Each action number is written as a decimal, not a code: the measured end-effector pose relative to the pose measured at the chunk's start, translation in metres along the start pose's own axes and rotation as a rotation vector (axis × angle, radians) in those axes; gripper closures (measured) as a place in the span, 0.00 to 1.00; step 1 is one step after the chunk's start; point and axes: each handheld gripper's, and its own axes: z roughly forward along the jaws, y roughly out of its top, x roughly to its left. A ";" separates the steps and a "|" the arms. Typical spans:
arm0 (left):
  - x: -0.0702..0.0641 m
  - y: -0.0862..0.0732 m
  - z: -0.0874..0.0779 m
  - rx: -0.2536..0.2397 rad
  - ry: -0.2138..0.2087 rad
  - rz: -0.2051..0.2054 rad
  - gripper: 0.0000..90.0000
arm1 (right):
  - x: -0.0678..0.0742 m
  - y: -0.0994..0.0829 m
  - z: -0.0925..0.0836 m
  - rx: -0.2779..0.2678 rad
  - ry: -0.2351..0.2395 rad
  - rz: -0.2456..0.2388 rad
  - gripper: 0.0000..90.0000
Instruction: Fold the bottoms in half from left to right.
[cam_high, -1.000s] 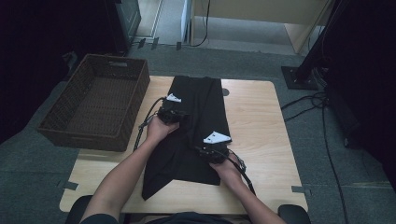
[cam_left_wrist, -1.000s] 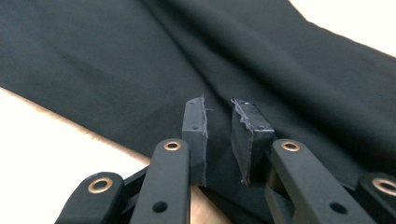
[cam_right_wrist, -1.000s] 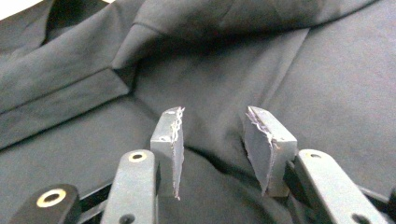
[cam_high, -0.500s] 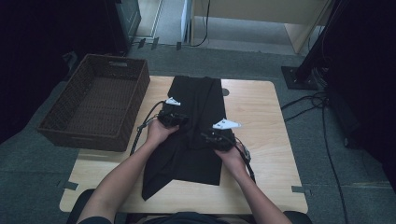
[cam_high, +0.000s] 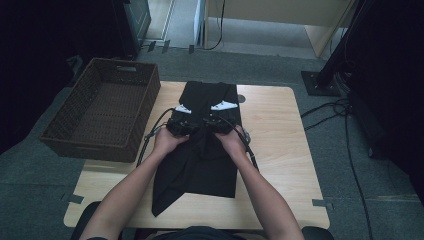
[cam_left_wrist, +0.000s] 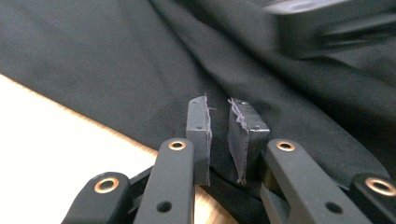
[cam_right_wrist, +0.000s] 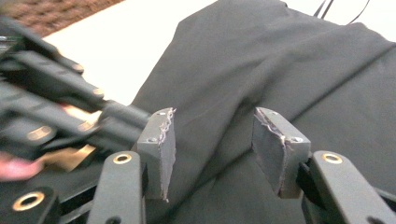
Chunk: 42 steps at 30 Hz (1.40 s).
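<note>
Since a second ago, right hand-held gripper (cam_high: 218, 124) moves beside left hand-held gripper (cam_high: 181, 125), jaws just opening, gaping over black cloth (cam_high: 200, 165); left pinches a fold.

left tongs (cam_high: 181, 111) pinched, right tongs (cam_high: 220, 109) opening

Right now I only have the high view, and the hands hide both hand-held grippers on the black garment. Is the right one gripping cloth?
Observer: No. The right gripper view shows the right hand-held gripper has just been opening; its pads stand apart, astride a raised fold of the black garment, not pressing it.
Operator: And the left one?
Observer: The left hand-held gripper shows only a narrow gap; whether it pinches cloth I cannot tell.
Operator: Pad condition?
Observer: Their facings look frayed along the edges.
</note>
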 end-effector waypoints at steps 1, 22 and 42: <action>0.001 -0.001 0.000 -0.008 -0.002 -0.006 0.87 | -0.001 0.000 0.007 0.005 -0.001 0.005 0.55; -0.001 -0.003 -0.001 -0.013 0.032 0.015 0.93 | -0.022 -0.026 -0.028 0.058 -0.113 -0.037 0.99; -0.001 -0.003 -0.001 -0.009 0.000 -0.009 0.93 | -0.003 -0.009 0.021 0.012 -0.053 0.072 0.53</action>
